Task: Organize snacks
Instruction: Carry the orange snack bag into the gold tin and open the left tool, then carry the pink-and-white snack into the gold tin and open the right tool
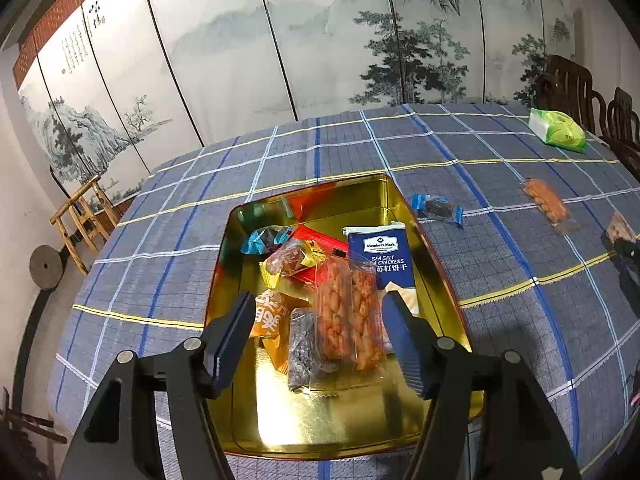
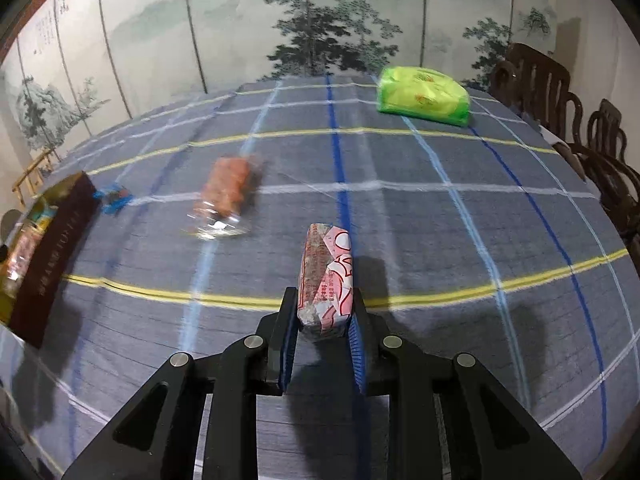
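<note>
My left gripper (image 1: 318, 332) points steeply down into the gold tin (image 1: 436, 280) on the checked tablecloth (image 1: 500, 152). Its jaws stand about half open, one on each side of a clear pack of orange peanut snacks (image 1: 346, 312) that lies on the heap in the tin. The pads do not press on the pack, and gaps show on both sides. Beside that pack in the tin lie a dark wrapped bar (image 1: 304, 348), an orange packet (image 1: 268, 314), a red packet (image 1: 320, 238), a blue candy (image 1: 260, 240) and a blue box of soda crackers (image 1: 382, 256).

My right gripper (image 2: 320, 324) also tilts down, over open cloth well to the right of the tin. Its jaws are narrow and clamp a pink and white wrapped bar (image 2: 328, 272), which sticks out forward from between the pads, above the cloth.

On the cloth between my two grippers lie a second clear pack of orange snacks (image 2: 228, 192) and a second blue candy (image 2: 114, 196), the candy just beside the tin's dark outer wall. A green packet (image 2: 424, 94) lies at the far edge, near the dark wooden chairs (image 2: 560, 92).
</note>
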Tool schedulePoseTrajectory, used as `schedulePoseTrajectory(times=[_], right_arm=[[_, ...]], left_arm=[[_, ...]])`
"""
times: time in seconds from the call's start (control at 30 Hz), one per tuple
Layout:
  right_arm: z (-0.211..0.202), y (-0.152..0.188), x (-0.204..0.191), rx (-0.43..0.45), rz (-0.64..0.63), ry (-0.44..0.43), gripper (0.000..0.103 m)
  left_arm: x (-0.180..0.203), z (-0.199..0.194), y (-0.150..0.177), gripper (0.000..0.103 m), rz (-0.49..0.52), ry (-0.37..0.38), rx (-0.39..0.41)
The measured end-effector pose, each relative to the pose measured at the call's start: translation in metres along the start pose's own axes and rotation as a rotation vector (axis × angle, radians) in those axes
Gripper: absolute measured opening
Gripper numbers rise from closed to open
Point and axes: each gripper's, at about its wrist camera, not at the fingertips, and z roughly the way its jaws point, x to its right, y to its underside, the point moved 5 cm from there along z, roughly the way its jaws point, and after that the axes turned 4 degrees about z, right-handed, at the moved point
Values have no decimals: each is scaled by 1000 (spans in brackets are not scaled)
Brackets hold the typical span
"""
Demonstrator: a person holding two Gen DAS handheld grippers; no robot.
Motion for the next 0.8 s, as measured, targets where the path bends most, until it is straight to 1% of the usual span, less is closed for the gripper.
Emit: schedulePoseTrajectory(times=[0.2, 0.4, 0.53, 0.73, 0.8], right_arm=[[-18, -22, -29, 36, -56, -97, 24], [-33, -45, -77, 60, -152, -224, 24], [-45, -53, -119, 67, -219, -318, 24], [-54, -48, -169, 49, -309, -415, 24], [-52, -46, -183, 36, -341, -433, 24]], left_arm=[[0, -7, -1, 69, 10, -17, 16], [-5, -10, 0, 70, 11, -25, 18], [-8, -10, 2, 71, 18, -36, 17], [-19, -6, 6, 72, -11, -19, -4], [-24, -5, 9, 75, -23, -17, -11]])
